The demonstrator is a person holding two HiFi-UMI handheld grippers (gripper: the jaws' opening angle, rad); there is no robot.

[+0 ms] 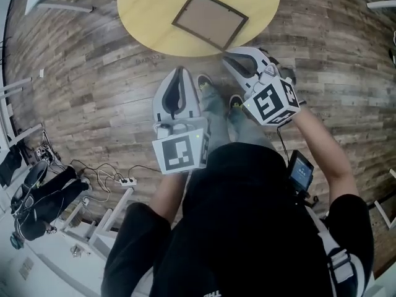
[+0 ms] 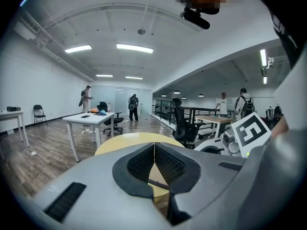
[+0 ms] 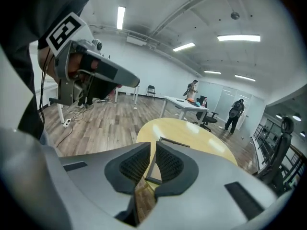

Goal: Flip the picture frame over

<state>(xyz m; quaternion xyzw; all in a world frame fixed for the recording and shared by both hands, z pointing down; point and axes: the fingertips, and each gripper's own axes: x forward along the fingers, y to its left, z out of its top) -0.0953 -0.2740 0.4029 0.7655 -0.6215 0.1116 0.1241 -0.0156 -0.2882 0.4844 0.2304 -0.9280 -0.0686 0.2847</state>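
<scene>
picture frame [image 1: 210,20] lying flat by bench [image 1: 142,17] near edge | left gripper [image 1: 180,73] hovering off bench, fingers closed together, empty | right gripper [image 1: 230,59] hovering at near edge, fingers closed, empty

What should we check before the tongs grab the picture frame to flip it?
1. Dark rectangular picture frame lying flat on the round yellow wooden table: ok.
2. Left tongs open for grabbing: not ok, shut and empty.
3. Right tongs open for grabbing: not ok, shut and empty.
4. Tongs at the frame: not ok, neither touches it.
5. Which face of the frame is up: cannot tell.
</scene>
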